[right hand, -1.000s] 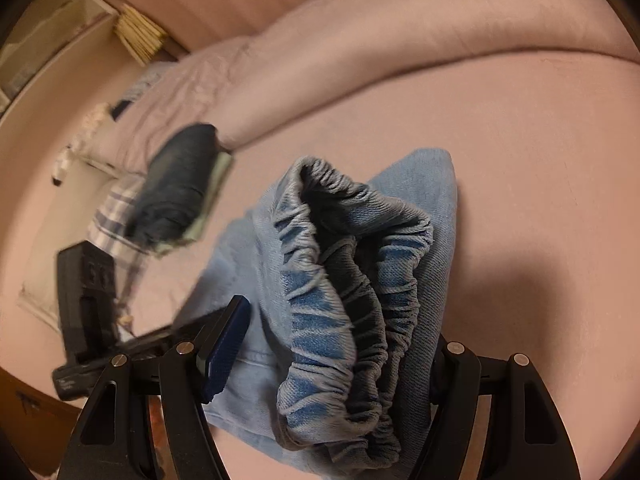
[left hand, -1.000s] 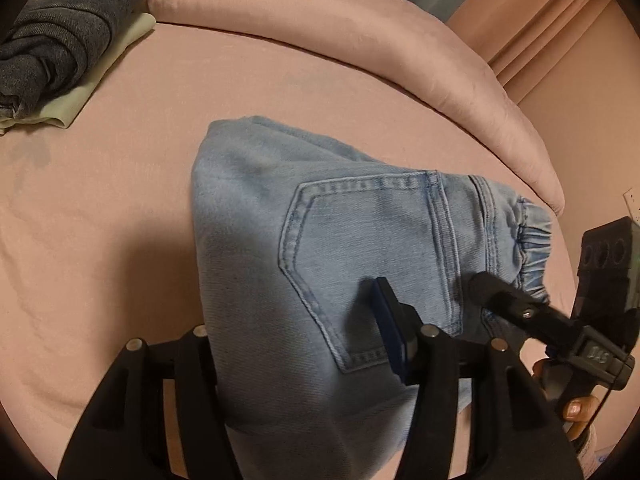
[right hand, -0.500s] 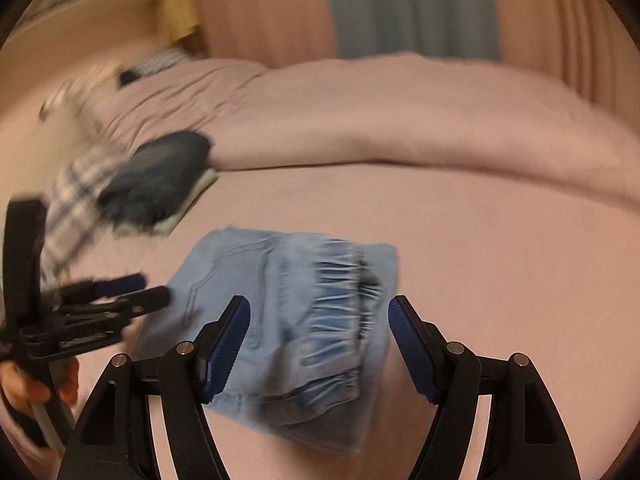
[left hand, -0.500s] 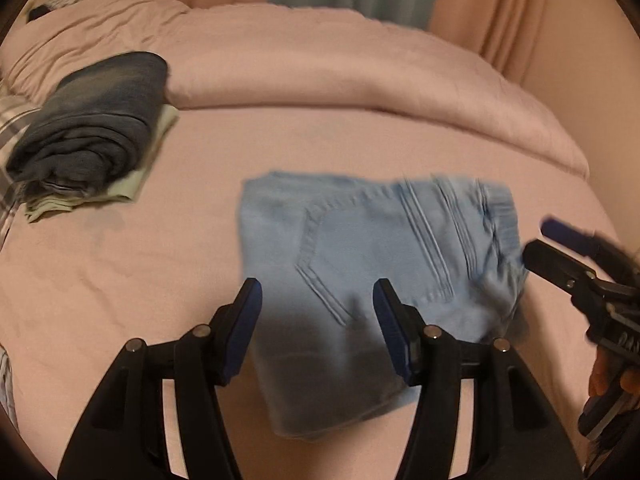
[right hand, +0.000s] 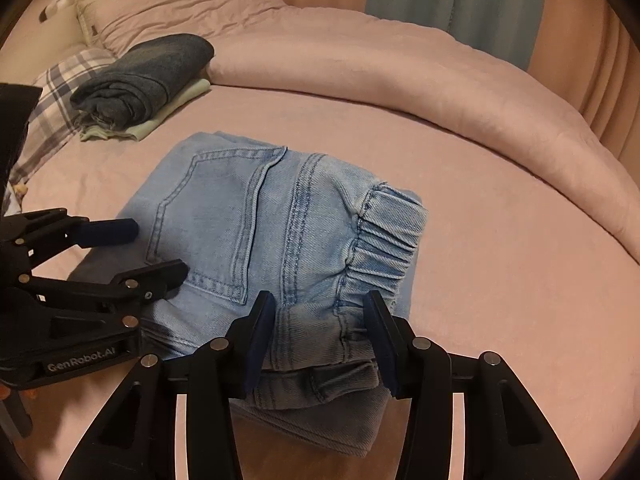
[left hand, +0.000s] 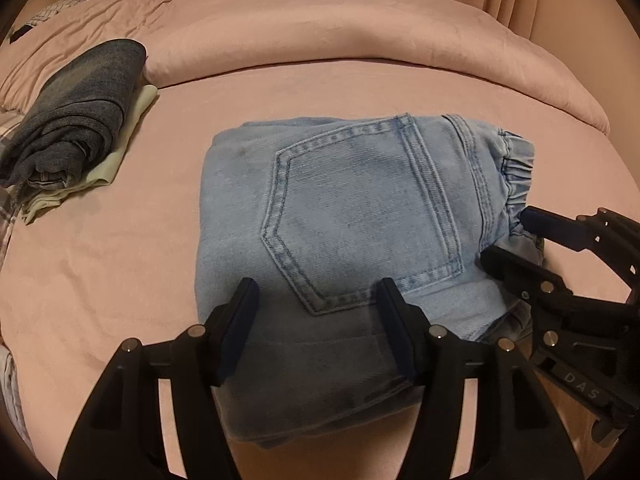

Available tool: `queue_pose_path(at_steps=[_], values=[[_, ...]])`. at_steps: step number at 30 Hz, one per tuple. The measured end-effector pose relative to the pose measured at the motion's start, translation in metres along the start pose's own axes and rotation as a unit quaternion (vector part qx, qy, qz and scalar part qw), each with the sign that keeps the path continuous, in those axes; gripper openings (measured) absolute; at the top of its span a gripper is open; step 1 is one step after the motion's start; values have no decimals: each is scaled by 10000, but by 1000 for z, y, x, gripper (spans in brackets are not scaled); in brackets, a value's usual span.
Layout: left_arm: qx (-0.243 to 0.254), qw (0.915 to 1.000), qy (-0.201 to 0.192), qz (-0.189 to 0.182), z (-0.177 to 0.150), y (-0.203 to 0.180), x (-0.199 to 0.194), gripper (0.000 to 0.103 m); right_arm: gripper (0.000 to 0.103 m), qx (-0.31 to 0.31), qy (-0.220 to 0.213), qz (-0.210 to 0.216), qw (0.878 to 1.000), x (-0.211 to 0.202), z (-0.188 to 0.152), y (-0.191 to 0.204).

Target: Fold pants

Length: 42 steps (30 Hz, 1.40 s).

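Both grippers, left gripper [left hand: 316, 320] and right gripper [right hand: 320, 332], hover with jaws apart over the folded pants [left hand: 360, 220] on the bed [left hand: 120, 260] (soft, thickish denim, likely best gripped at its stacked near edge), with folded clothes [left hand: 76, 132] lying beyond.

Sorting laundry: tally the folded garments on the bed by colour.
Light blue: 1, the jeans
Dark blue: 1, the denim atop the stack
Pale green: 1, the garment under it
Total: 3
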<state>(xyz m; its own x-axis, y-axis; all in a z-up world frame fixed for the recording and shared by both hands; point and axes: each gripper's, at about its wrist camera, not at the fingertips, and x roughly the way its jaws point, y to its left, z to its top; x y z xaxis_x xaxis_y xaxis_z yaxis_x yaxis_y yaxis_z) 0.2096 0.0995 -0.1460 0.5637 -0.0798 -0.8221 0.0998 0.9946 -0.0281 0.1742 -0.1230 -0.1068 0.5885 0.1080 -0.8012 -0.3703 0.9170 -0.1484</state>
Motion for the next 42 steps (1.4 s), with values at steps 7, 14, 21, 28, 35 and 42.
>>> queue_pose_path(at_steps=[7, 14, 21, 28, 35, 42], values=[[8, 9999, 101, -49, -1, -4, -6, 61, 49, 484, 172, 363, 9980, -4, 3, -6], [-33, 9998, 106, -181, -3, 0, -1, 61, 49, 1052, -237, 668, 9919, -17, 28, -21], [49, 9996, 64, -285, -1, 1, 1, 61, 49, 1134, 341, 398, 9922, 34, 47, -25], [23, 9994, 49, -340, -1, 4, 0, 60, 49, 1190, 412, 457, 9910, 29, 45, -29], [-230, 9974, -310, -604, 19, 10, -18, 60, 49, 759, -139, 676, 9947, -14, 12, -24], [-454, 9980, -49, -428, 49, 12, 13, 60, 49, 570, 85, 505, 9971, 2, -12, -22]])
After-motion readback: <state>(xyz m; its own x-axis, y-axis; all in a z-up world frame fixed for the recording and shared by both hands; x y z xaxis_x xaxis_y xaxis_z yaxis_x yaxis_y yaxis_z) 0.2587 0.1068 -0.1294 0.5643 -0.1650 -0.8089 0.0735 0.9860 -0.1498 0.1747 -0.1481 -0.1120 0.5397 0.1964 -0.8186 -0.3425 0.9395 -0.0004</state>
